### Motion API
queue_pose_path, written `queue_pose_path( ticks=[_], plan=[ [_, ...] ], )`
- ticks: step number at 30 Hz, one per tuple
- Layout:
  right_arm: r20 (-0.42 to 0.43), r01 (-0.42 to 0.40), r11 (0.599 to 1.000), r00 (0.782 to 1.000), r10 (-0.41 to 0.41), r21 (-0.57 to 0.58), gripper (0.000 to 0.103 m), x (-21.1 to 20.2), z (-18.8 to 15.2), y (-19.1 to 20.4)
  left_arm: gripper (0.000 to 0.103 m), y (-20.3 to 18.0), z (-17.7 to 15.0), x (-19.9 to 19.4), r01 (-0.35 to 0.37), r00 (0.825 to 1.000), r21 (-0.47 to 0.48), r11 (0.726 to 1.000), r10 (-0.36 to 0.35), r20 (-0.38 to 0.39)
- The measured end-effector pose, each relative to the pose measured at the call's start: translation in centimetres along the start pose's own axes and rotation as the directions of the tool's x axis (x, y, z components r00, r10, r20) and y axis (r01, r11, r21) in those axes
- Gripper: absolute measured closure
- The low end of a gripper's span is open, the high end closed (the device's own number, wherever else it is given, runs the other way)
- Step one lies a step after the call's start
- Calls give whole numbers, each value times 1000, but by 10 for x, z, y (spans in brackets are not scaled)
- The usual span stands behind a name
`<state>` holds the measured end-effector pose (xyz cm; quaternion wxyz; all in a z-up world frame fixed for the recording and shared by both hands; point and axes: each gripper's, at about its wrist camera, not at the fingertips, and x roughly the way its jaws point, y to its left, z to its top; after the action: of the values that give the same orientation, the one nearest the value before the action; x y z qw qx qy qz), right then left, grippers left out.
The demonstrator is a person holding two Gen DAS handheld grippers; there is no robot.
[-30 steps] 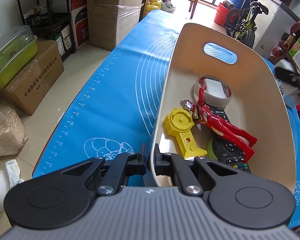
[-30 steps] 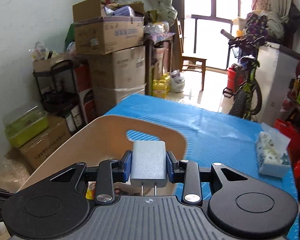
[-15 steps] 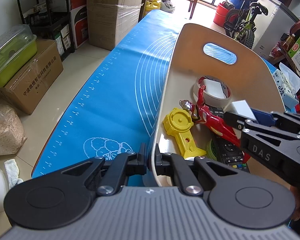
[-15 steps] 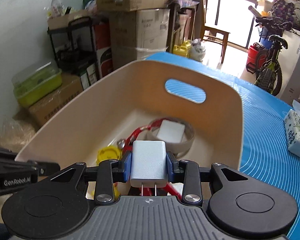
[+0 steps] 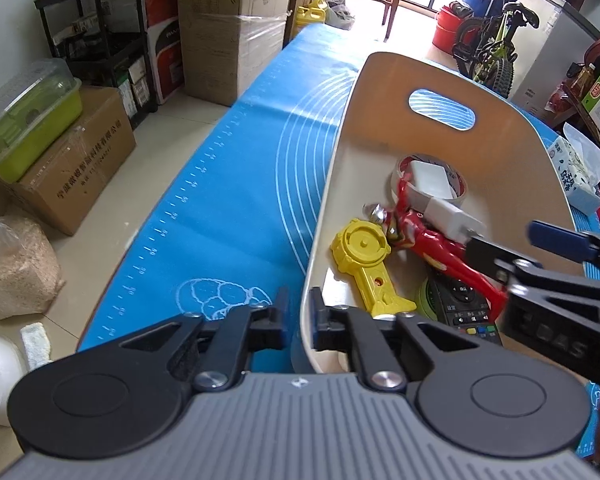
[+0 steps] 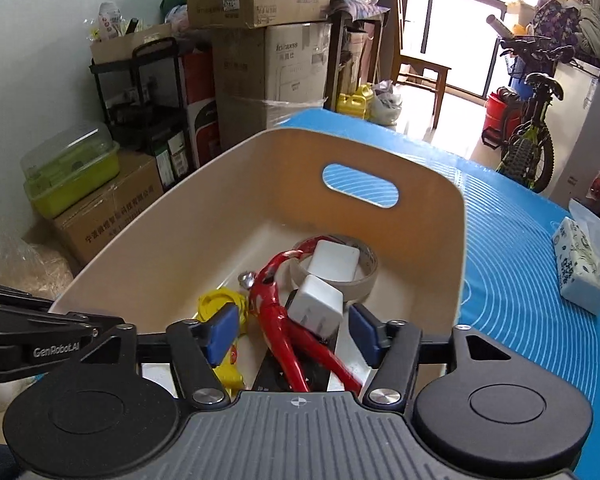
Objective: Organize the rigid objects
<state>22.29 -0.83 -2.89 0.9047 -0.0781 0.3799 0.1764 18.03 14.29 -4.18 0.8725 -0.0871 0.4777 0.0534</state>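
Over the bin, right hand-held gripper [image 6: 288, 334]: its jaws are opening and already stand wide; nothing is pressed between the blue pads. The charger [image 6: 316, 306] lies just ahead of them, free, on the red figure [image 6: 276, 320].
At the near rim, left hand-held gripper [image 5: 298, 314]: its jaws are opening too, with the bin [image 5: 512, 160] wall between them; a narrow gap shows on each side, so the wall looks no longer pinched.
Bin contents: a second white charger inside the tape roll [image 6: 364, 270], a yellow toy [image 5: 362, 258], and a remote [image 5: 466, 314] under the figure.
Risk, charger: it rests tilted on the rounded figure, so it may slide down or turn over; I think this is harmless while it stays inside.
Risk, right retreat: the open fingers are close to the figure's legs; pulling back low could hook them and drag things out.
Risk, bin: with the left grip released, a knock from the right hand could push the bin along the blue mat [image 5: 220, 200] on the counter.
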Motion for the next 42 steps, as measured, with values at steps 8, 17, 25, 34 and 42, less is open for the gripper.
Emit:
queue_pose_path(
  ticks=[8, 17, 25, 34, 42],
  plan=[
    [84, 24, 991, 996, -35, 128, 14, -60, -7, -28, 23, -15, -8, -38, -22, 997, 37, 999, 19, 77],
    [145, 77, 977, 984, -107, 199, 10, -132, -28, -50, 18, -40, -22, -89, -6, 988, 75, 997, -6, 154],
    [191, 115, 962, 968, -165, 247, 9, -188, -64, -62, 17, -74, -47, -128, -24, 973, 155, 988, -12, 231],
    [232, 143, 945, 949, -216, 295, 9, -231, -113, -68, 17, -95, -83, -152, -16, 961, 188, 982, -36, 273],
    [228, 155, 950, 948, -220, 272, 9, -249, -150, -64, 17, -104, -119, -160, -25, 955, 204, 979, -38, 296]
  ],
)
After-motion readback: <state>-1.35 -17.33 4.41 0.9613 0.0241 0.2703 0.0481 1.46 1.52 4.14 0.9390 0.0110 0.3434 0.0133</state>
